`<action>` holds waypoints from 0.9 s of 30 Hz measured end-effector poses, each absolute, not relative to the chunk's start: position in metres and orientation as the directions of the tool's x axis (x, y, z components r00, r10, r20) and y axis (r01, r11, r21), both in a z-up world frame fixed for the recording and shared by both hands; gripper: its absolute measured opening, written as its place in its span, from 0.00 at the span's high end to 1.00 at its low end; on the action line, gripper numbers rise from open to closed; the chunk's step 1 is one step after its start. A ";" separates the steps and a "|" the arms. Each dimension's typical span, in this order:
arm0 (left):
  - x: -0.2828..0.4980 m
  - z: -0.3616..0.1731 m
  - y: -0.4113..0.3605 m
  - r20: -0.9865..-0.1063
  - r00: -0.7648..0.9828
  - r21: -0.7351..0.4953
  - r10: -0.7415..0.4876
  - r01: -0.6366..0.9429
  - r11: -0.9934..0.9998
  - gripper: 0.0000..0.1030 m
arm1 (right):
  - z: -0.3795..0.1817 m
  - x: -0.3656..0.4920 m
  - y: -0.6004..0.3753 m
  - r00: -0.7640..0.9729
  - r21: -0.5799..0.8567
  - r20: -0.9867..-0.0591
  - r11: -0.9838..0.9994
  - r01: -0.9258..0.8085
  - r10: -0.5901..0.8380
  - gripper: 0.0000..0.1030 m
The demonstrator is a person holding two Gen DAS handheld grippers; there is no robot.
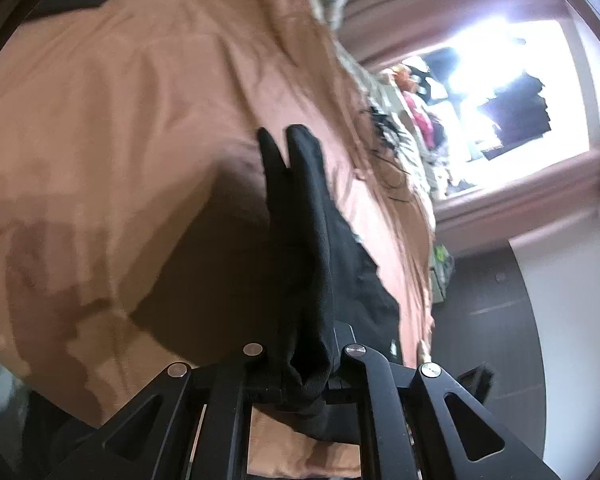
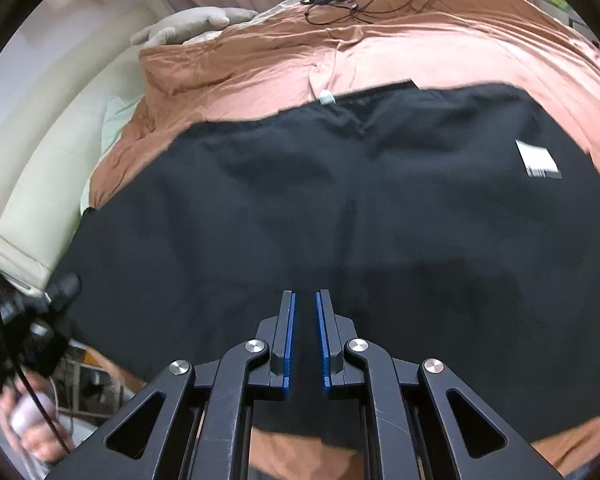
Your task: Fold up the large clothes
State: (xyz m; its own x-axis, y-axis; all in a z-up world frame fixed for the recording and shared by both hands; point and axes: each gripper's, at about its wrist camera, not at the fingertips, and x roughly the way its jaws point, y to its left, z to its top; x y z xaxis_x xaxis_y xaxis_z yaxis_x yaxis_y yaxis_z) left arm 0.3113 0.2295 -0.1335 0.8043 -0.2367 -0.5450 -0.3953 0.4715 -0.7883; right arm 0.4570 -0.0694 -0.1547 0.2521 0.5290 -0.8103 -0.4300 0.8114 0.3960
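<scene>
Garment [image 2: 340, 208]: black, spread on bedspread [image 2: 260, 64]. Left gripper [image 1: 300, 360] clamps edge fold, lifted. Right gripper [image 2: 305, 340] narrow, empty, hovering 6 o'clock. Step: fold-over. Next: right pinches hem.

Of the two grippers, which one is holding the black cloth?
The left gripper: black garment is bunched between its closed fingers. The right gripper is open and empty, blue pads bare.

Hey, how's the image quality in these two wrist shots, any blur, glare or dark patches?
Left wrist view: the window is blown out white, the brown bedspread is smeared and blocky, and a heavy shadow lies beside the black garment. Right wrist view: evenly lit, fisheye bending at the edges, slight blur on the white tag.
</scene>
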 end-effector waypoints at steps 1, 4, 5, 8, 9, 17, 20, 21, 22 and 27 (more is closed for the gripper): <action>0.314 -0.127 0.225 -0.539 0.807 -0.788 -0.241 -0.382 0.484 0.90 | -0.158 0.452 -0.071 0.250 0.399 -0.811 0.811 -0.428 0.530 0.89; 0.321 -0.109 0.213 -0.526 0.813 -0.782 -0.249 -0.347 0.518 0.90 | -0.175 0.436 -0.076 0.216 0.425 -0.812 0.803 -0.418 0.542 0.89; 0.322 -0.102 0.208 -0.521 0.815 -0.780 -0.253 -0.334 0.529 0.90 | -0.180 0.432 -0.077 0.206 0.438 -0.809 0.799 -0.413 0.550 0.89; 0.330 -0.087 0.192 -0.509 0.818 -0.772 -0.267 -0.296 0.563 0.90 | -0.200 0.424 -0.084 0.189 0.483 -0.798 0.794 -0.368 0.573 0.89; 0.334 -0.083 0.186 -0.507 0.817 -0.768 -0.275 -0.284 0.574 0.90 | -0.206 0.421 -0.085 0.186 0.492 -0.795 0.794 -0.358 0.577 0.89; 0.366 -0.054 0.131 -0.505 0.800 -0.725 -0.323 -0.191 0.662 0.90 | -0.213 0.416 -0.102 0.148 0.548 -0.770 0.762 -0.346 0.621 0.89; 0.375 -0.046 0.114 -0.507 0.793 -0.708 -0.337 -0.161 0.688 0.90 | -0.206 0.416 -0.121 0.158 0.578 -0.744 0.744 -0.334 0.649 0.89; 0.380 -0.043 0.107 -0.509 0.789 -0.703 -0.343 -0.152 0.695 0.90 | -0.203 0.416 -0.128 0.165 0.585 -0.736 0.740 -0.331 0.656 0.89; 0.385 -0.041 0.100 -0.512 0.785 -0.699 -0.350 -0.143 0.701 0.90 | -0.199 0.417 -0.136 0.176 0.591 -0.729 0.738 -0.327 0.662 0.89; 0.409 -0.039 0.066 -0.533 0.757 -0.674 -0.379 -0.108 0.731 0.90 | -0.184 0.422 -0.182 0.247 0.622 -0.688 0.730 -0.282 0.682 0.89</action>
